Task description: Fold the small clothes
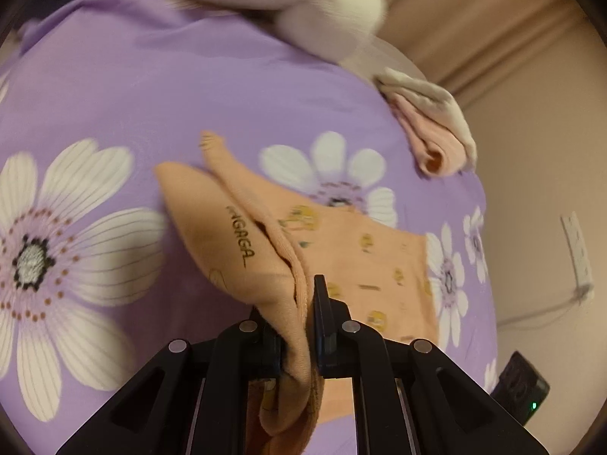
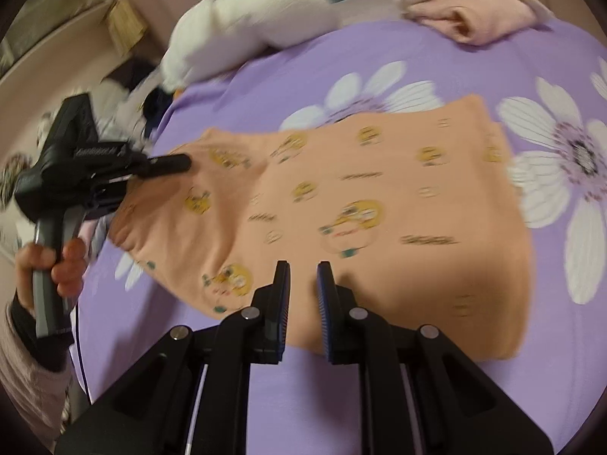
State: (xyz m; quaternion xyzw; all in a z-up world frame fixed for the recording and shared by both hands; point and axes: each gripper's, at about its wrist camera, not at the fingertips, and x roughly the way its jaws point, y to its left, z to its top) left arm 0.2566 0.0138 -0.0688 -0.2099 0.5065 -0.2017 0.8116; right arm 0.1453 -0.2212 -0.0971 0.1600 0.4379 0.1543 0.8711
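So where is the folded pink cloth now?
The folded pink cloth lies at the bed's far edge, on the purple flowered sheet, right of the white garment, beyond the orange garment.

Black left gripper (image 2: 172, 162), grey handle; pinkish sleeve (image 2: 26, 375), dark cuff

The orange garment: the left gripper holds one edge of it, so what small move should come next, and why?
Probably carry the pinched edge across with the left gripper. It is shut on the orange garment, whose rest lies flat on the purple sheet, while the right gripper holds nothing.
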